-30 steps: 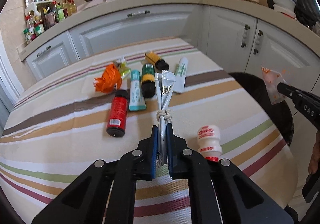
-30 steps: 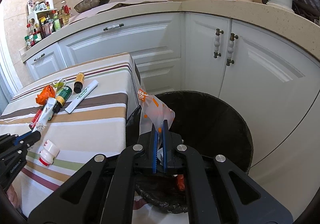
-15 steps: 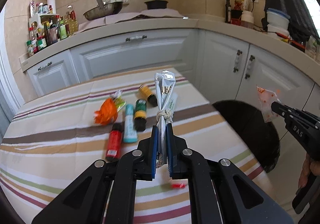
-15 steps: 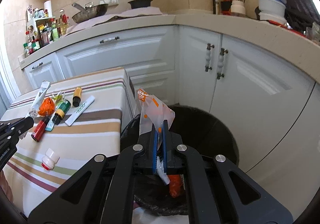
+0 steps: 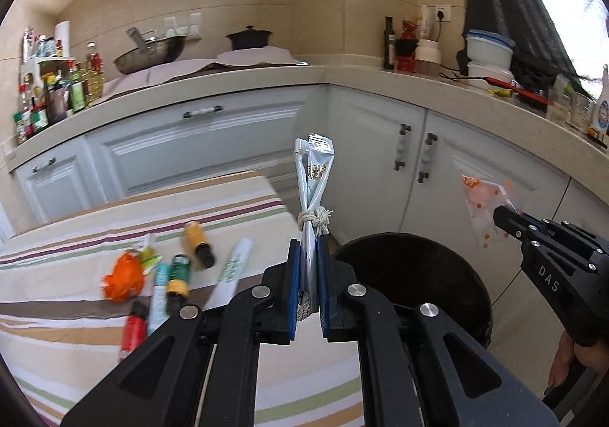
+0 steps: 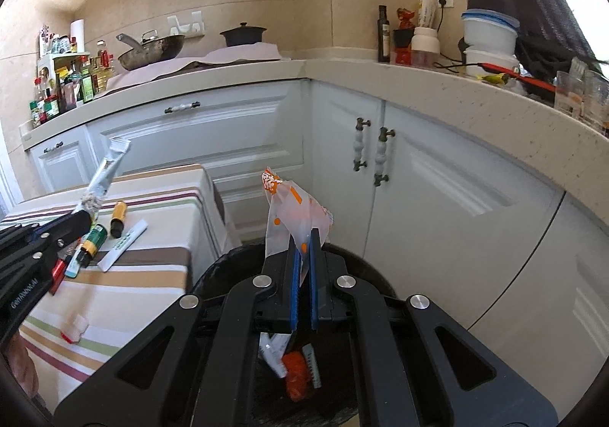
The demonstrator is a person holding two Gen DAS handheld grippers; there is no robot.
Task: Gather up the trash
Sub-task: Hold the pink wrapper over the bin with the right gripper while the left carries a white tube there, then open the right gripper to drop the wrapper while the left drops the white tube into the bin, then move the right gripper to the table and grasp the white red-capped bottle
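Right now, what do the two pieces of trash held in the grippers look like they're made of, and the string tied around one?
Silver packet: looks like metallised foil film, shiny, creased, crimped top seal.
String: seems cotton or jute twine, pale, fuzzy, frayed at its knot.
Clear bag: thin plastic film, see-through and glossy, orange print, crumpled.

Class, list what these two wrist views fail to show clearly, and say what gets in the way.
- Bin contents: right view, gripper body covers most.
- Small white bottle: right view, blurred; left view, hidden.
- Print on silver packet: left view, too small.
- Tubes: left view, motion-blurred.
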